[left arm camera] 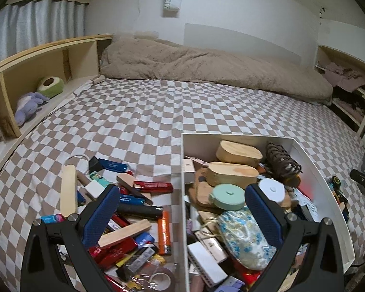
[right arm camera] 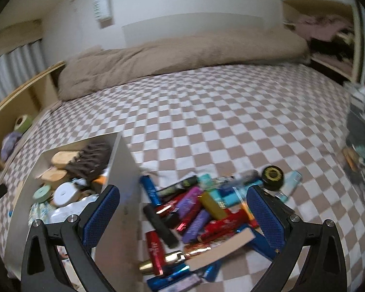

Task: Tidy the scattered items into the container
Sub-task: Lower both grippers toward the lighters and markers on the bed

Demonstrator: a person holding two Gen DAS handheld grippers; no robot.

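Tongs first: left tongs spread wide, nothing between the blue pads, hovering over the left wall of the white box. Right tongs also spread wide and empty, hovering above the pile to the right of the box; that view is motion-blurred.

White box sits on the checkered bed, already well filled: wooden blocks, a mint round case, a floral pouch, a brown hair claw. Loose items lie in two heaps on the bed, one on each side of the box.

Left heap: orange lighter, black tube, wooden slat, red flat packs, tape roll. Right heap: purple packs, red packs, blue tube, black round tin a little apart.

Handling guess: everything looks light and rigid. Lighter and tubes are smooth, likely to slip or roll, so pinch across the short width at mid-length. Wooden slat lies on top of the others, easy pick, grab across its middle. Foil-like packs look slick and overlapped; take a top one by the long edges. Soft bed may let items sink when pressed.
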